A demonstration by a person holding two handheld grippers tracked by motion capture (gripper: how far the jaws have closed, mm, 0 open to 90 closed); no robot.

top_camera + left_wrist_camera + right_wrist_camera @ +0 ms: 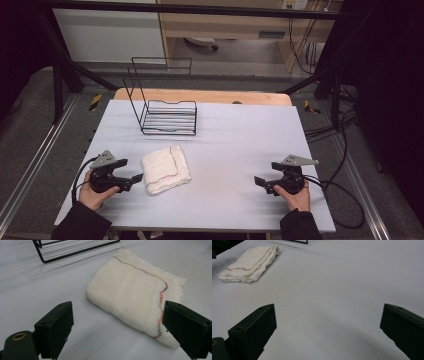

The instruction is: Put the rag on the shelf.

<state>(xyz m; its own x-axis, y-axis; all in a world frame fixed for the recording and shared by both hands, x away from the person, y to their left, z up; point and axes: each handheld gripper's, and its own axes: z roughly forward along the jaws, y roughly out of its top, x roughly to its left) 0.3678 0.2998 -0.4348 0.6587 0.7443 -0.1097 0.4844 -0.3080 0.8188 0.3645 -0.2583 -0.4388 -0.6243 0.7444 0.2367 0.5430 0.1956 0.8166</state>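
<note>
- Folded white cloth (pixel 165 170) flat on table (pixel 230 150), lower left of centre in high view; coloured stitch line along one edge. Folded in layers, edges roughly squared, so probably laid out ready to be picked up or moved as one pad.
- In left gripper view cloth (pixel 132 300) fills centre & right of frame; nearest corner lower right, partly behind the right-hand jaw.
- Left gripper (pixel 134 178) at lower left of high view, held low over table in a hand (pixel 95 192), tips aimed at cloth's left edge. Jaws spread wide, nothing between them. Tips just beside cloth, maybe brushing the edge; can't tell contact for sure.
- Judgement: low, open approach from the side fits a pinch on the folded edge; wide spread leaves room for the full stack of layers.
- Right gripper (pixel 260 181) at lower right of high view, in other hand (pixel 295 196), well apart from cloth. Jaws released, wide, bare table between them in right gripper view; cloth (pixel 249 263) far off at upper left of that frame.
- Judgement: right side looks parked, waiting; no part in the grab yet.
- Black wire rack (pixel 162 107) upright at upper left of centre in high view, behind cloth & well apart from it; base bars also in top left of left gripper view (pixel 75 251). Open side faces the cloth, so likely destination, tho only a guess.
- Cables trail from both grippers off table edges.
</note>
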